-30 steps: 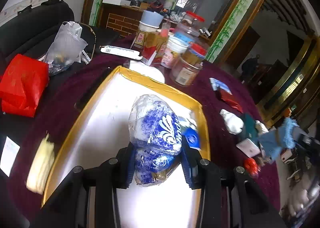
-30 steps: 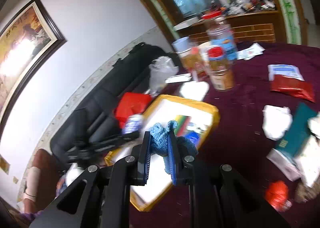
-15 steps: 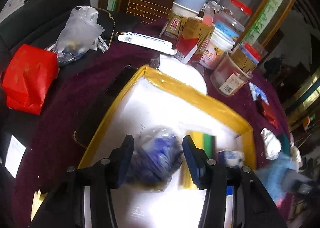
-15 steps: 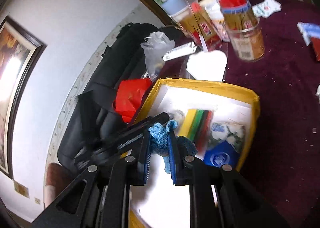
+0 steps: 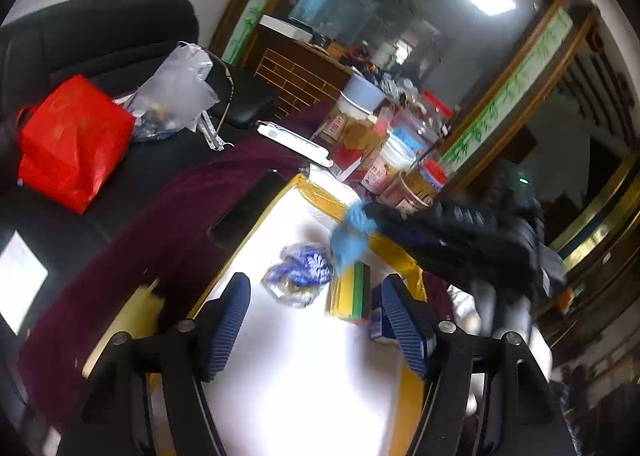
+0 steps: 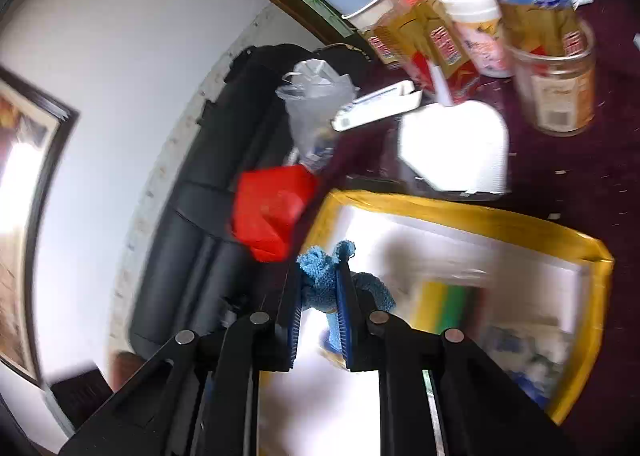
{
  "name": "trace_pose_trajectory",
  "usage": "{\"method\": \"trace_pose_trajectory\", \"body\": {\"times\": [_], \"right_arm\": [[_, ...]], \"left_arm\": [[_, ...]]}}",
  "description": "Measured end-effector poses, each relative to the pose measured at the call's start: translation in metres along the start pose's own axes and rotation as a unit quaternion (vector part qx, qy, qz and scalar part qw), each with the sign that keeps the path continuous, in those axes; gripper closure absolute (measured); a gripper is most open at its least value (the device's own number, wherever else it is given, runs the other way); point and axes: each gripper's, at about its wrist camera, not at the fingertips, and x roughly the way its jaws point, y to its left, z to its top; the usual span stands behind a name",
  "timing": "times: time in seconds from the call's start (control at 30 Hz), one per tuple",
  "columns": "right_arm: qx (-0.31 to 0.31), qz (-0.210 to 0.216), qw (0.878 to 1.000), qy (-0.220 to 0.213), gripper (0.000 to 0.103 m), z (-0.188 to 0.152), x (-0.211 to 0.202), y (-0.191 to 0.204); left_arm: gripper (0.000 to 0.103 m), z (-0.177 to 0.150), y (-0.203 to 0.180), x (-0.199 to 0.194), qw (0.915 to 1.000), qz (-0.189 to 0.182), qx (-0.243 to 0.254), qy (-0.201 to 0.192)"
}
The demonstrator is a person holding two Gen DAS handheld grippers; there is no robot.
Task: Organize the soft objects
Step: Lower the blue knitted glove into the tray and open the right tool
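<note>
The left tongs (image 5: pixel 316 320) are seen spread wide and empty above the white floor of the tray (image 5: pixel 320 192), with a blue-and-white bag (image 5: pixel 299 276) lying just ahead of the tips and a striped pack (image 5: pixel 352 292) beside it, toward the right finger. The right tongs (image 6: pixel 318 296) are clamped narrowly on a blue cloth (image 6: pixel 320 276), which is carried over the tray's far-left corner, a tuft poking above the pads and a fold hanging below and to the right. The step in hand is judged to be the placing of the cloth inside the tray; it would be done best if the cloth were lowered to the open white floor short of the bag before the pads are parted, so that the hanging fold is not draped over the yellow rim. Room is judged ample nearest the left tongs, where the floor lies bare. Beyond the rim ahead of the right tongs, a white lid (image 6: pixel 456 148) and a cluster of jars (image 6: pixel 556 56) are crowded close, and a red bag (image 6: pixel 272 212) sits off to the left; a wide swing there could be risky.
</note>
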Motion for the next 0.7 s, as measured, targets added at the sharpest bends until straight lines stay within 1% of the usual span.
{"method": "trace_pose_trajectory", "body": {"times": [0.1, 0.2, 0.23, 0.3, 0.33, 0.37, 0.47, 0.5, 0.6, 0.63, 0.7], "right_arm": [[0.037, 0.029, 0.999, 0.004, 0.086, 0.004, 0.016, -0.003], [0.078, 0.051, 0.996, 0.013, 0.081, 0.005, 0.036, -0.013], [0.085, 0.048, 0.995, 0.017, 0.074, 0.005, 0.043, -0.017], [0.08, 0.018, 0.997, 0.017, 0.063, 0.008, 0.048, -0.019], [0.073, 0.001, 0.997, 0.012, 0.061, 0.008, 0.048, -0.019], [0.065, -0.009, 0.998, 0.006, 0.061, 0.008, 0.043, -0.019], [0.044, -0.017, 0.999, -0.007, 0.06, 0.008, 0.02, -0.016], [0.032, -0.021, 0.999, -0.013, 0.059, 0.007, 0.01, -0.013], [-0.011, -0.041, 0.998, -0.036, 0.047, -0.002, -0.031, -0.007], [-0.02, -0.046, 0.998, -0.04, 0.045, -0.007, -0.046, -0.007], [-0.033, -0.057, 0.997, -0.048, 0.045, -0.019, -0.072, -0.013]], "left_arm": [[0.031, -0.008, 0.011, -0.013, 0.9998, -0.008, -0.019, -0.007], [0.031, -0.013, 0.02, -0.019, 0.9994, -0.004, -0.033, -0.011], [0.031, -0.015, 0.021, -0.02, 0.9993, -0.002, -0.035, -0.011], [0.03, -0.019, 0.025, -0.021, 0.9992, -0.001, -0.04, -0.006], [0.03, -0.021, 0.025, -0.021, 0.9992, -0.002, -0.041, -0.003], [0.03, -0.023, 0.026, -0.022, 0.9992, -0.003, -0.041, -0.002], [0.03, -0.027, 0.025, -0.025, 0.9991, -0.004, -0.042, -0.004], [0.03, -0.028, 0.025, -0.026, 0.9991, -0.005, -0.042, -0.005], [0.03, -0.033, 0.022, -0.027, 0.9989, -0.009, -0.045, -0.007], [0.03, -0.034, 0.021, -0.027, 0.9989, -0.01, -0.046, -0.007], [0.03, -0.039, 0.016, -0.028, 0.9989, -0.013, -0.044, -0.007]]}}
